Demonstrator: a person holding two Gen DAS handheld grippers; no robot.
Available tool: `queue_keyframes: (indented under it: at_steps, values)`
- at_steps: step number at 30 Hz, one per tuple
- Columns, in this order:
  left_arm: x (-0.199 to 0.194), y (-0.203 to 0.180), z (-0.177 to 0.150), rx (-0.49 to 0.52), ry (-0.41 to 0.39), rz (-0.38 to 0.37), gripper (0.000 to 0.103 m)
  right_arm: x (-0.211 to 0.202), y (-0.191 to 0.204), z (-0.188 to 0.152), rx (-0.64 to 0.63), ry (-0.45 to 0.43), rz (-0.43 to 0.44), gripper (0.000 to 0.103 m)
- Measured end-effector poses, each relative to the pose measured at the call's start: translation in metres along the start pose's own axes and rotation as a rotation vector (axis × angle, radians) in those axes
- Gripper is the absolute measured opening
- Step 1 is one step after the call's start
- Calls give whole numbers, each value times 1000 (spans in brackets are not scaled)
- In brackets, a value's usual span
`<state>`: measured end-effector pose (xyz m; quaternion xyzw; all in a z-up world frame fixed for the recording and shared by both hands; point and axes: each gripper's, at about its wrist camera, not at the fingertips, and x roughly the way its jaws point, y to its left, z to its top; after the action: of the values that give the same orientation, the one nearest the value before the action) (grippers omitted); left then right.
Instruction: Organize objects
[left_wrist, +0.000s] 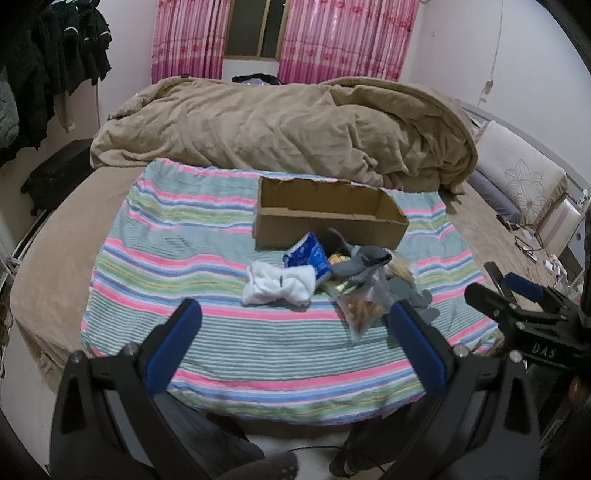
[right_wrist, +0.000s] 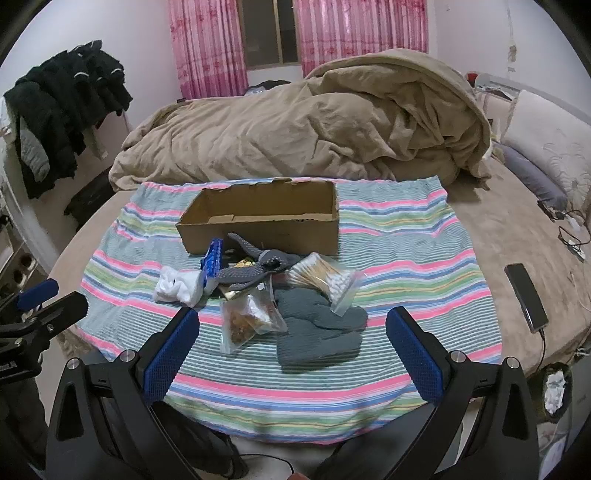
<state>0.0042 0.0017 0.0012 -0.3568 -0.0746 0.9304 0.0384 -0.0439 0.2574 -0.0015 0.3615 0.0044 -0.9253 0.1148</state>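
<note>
An open cardboard box (left_wrist: 328, 218) (right_wrist: 258, 221) stands empty on the striped cloth (left_wrist: 184, 258) (right_wrist: 406, 243). In front of it lies a pile: white socks (left_wrist: 279, 286) (right_wrist: 177, 286), a blue packet (left_wrist: 308, 254) (right_wrist: 211, 264), grey dotted socks (left_wrist: 364, 264) (right_wrist: 255, 267), a bag of cotton swabs (right_wrist: 325, 280), a clear snack bag (left_wrist: 360, 308) (right_wrist: 247, 319) and a grey-green knit cloth (right_wrist: 317, 328). My left gripper (left_wrist: 295, 317) is open and empty, short of the pile. My right gripper (right_wrist: 291, 325) is open and empty above the snack bag and knit cloth.
A rumpled tan duvet (left_wrist: 280, 125) (right_wrist: 303, 136) fills the back of the bed. A phone on a cable (right_wrist: 526, 295) lies at the right. Pillows (right_wrist: 546, 147) sit at far right, dark clothes (right_wrist: 66, 107) hang at left. The right gripper also shows in the left wrist view (left_wrist: 517, 295).
</note>
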Motion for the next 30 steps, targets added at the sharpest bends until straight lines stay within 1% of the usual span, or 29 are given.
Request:
queue_keyframes:
  at_steps: [3, 11, 18, 30]
  values:
    - [-2, 1, 1, -7, -9, 2, 102, -3, 1, 2, -6, -11, -2, 103]
    - [0, 6, -1, -22, 9, 7, 102, -3, 2, 0, 4, 0, 8, 103]
    - [-6, 6, 0, -17, -8, 17, 102, -5, 4, 4, -1, -10, 7, 103]
    - [-8, 6, -1, -18, -5, 14, 102, -5, 4, 4, 0, -9, 7, 103]
